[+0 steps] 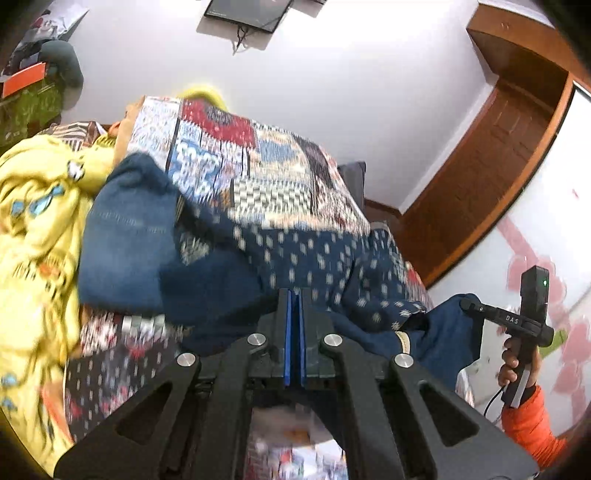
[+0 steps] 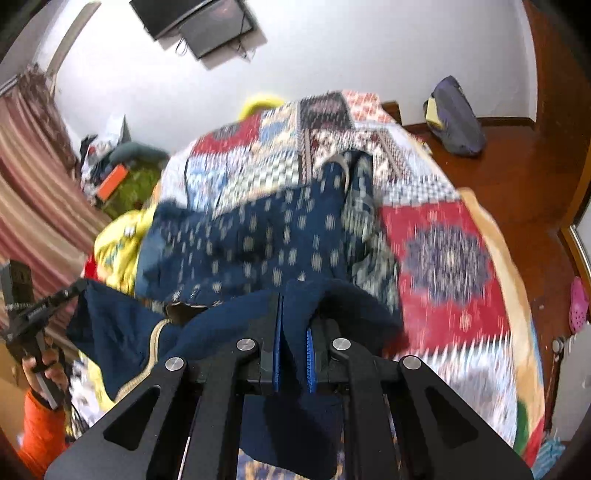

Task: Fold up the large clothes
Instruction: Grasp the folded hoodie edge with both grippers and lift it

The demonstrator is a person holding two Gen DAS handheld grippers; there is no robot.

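Note:
A large dark blue garment with small white marks (image 1: pixel 295 258) lies on a patchwork bedspread (image 1: pixel 251 173), its near edge lifted. My left gripper (image 1: pixel 294 295) is shut on the garment's near edge. My right gripper (image 2: pixel 293 299) is shut on a thick fold of the same garment (image 2: pixel 258 236), blue cloth bulging between its pads. In the left wrist view the right gripper (image 1: pixel 469 304) holds the cloth at the right. In the right wrist view the left gripper (image 2: pixel 79 286) holds the cloth at the left. Both views are motion-blurred.
A yellow printed cloth (image 1: pixel 33 236) is heaped left of the garment. A wooden door (image 1: pixel 491 155) and floor are right of the bed. A grey bag (image 2: pixel 456 118) leans on the far wall. A black screen (image 2: pixel 199 22) hangs on the wall.

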